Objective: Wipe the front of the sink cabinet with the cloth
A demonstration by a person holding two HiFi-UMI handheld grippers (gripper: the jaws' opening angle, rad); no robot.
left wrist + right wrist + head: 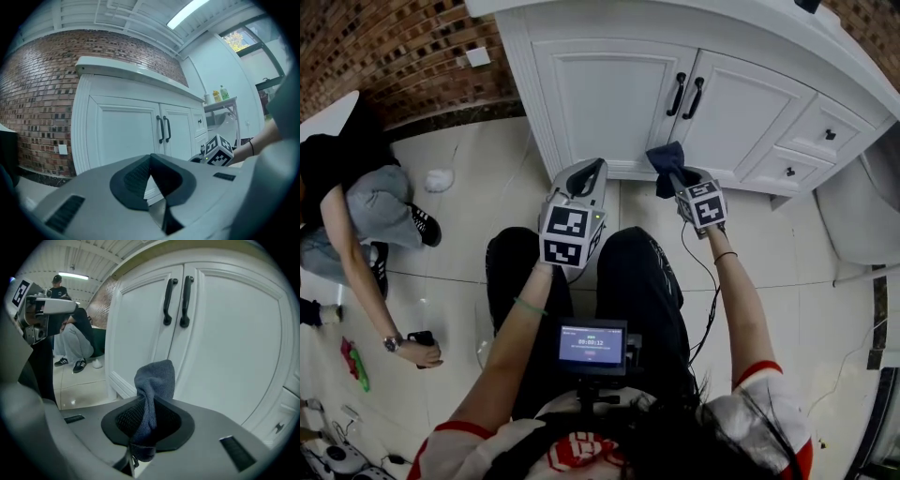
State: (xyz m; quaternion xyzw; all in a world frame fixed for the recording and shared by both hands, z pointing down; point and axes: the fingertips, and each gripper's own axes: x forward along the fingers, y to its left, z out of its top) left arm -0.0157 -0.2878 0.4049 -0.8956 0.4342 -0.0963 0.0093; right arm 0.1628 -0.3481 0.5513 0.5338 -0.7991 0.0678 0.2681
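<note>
The white sink cabinet (pixel 619 94) stands ahead of me, with two doors and a pair of black handles (pixel 685 96). My right gripper (pixel 673 176) is shut on a dark blue cloth (pixel 664 161), held close in front of the lower edge of the right door. In the right gripper view the cloth (pixel 156 378) sticks up out of the shut right gripper (pixel 147 414), near the cabinet doors (pixel 225 343). My left gripper (pixel 590 174) hangs to the left of it, short of the cabinet, shut and with nothing in it. The left gripper (pixel 151 164) looks at the cabinet front (pixel 123 131).
A person (pixel 347 202) crouches on the tiled floor at the left, with a white object (pixel 439 180) lying nearby. Small drawers (pixel 828 133) are at the cabinet's right, and a white fixture (pixel 861 211) stands beyond them. Behind the cabinet is a brick wall (pixel 394 56).
</note>
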